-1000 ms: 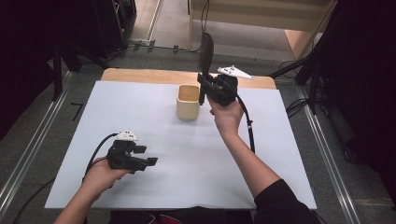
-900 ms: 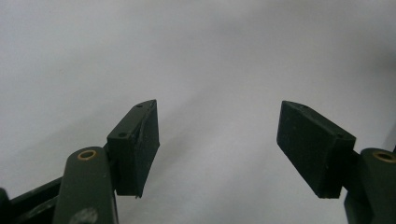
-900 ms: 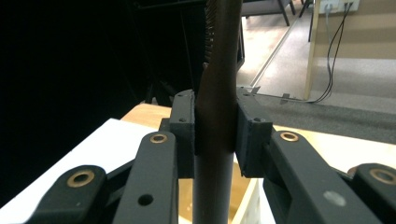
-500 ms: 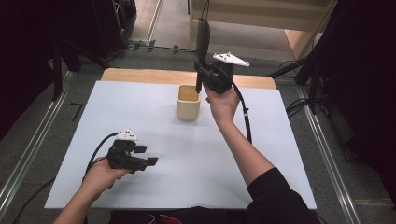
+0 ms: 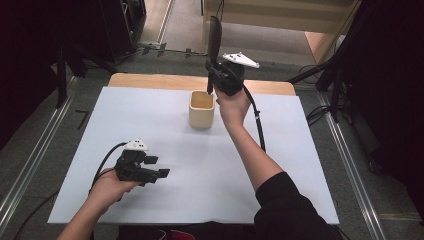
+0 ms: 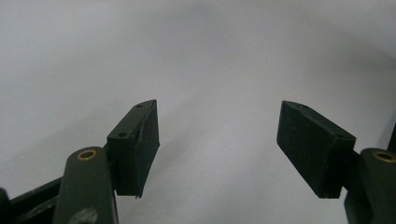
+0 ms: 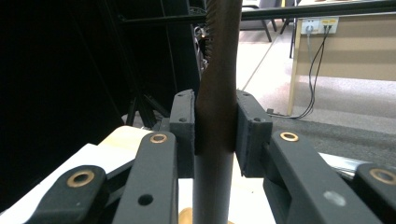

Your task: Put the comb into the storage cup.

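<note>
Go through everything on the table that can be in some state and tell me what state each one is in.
Right gripper: shut on the dark brown comb, held upright above the cup.
Dark brown comb: clamped between the pads, upright, lower end over the cup's mouth.
Square beige cup: upright on the white sheet, mouth open.
Left gripper: open, holding nothing, low over the white sheet.

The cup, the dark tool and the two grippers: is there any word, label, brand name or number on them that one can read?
None can be read.
Cup: plain, no print.
Dark tool clamped in the right gripper: no marking, only a toothed edge.
Left gripper, jaws apart over the white table cover: no lettering.
Wall sockets in the right gripper view: too small to tell.
</note>
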The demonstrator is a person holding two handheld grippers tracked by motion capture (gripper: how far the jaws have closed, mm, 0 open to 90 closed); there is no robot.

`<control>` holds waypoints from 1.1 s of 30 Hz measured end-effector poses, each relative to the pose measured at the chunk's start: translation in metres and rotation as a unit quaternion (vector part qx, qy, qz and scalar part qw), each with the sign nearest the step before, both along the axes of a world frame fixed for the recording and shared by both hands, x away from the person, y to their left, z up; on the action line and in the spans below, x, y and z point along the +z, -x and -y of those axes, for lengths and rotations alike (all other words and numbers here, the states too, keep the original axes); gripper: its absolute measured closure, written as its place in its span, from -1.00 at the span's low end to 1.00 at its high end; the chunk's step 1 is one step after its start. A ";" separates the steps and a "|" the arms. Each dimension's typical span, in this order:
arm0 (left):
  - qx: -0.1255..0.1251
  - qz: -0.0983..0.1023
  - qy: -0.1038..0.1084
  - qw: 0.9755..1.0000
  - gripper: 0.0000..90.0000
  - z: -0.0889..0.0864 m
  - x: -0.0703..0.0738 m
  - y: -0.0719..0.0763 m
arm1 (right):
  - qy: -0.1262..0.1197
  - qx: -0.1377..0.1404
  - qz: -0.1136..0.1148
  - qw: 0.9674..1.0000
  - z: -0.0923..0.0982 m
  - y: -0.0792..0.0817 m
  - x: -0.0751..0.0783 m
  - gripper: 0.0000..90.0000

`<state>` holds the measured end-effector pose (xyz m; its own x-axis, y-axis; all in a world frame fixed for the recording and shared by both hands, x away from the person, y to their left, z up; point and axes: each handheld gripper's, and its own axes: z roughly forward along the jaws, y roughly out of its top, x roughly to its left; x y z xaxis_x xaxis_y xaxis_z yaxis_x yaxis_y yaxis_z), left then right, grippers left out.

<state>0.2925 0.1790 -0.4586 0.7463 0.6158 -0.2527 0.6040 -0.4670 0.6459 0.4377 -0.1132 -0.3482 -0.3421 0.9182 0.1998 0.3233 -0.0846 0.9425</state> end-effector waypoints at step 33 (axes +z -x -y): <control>-0.008 0.000 0.001 1.000 -0.32 0.003 0.000 -0.004 | 0.023 0.003 -0.016 1.000 -0.023 -0.006 -0.040 0.55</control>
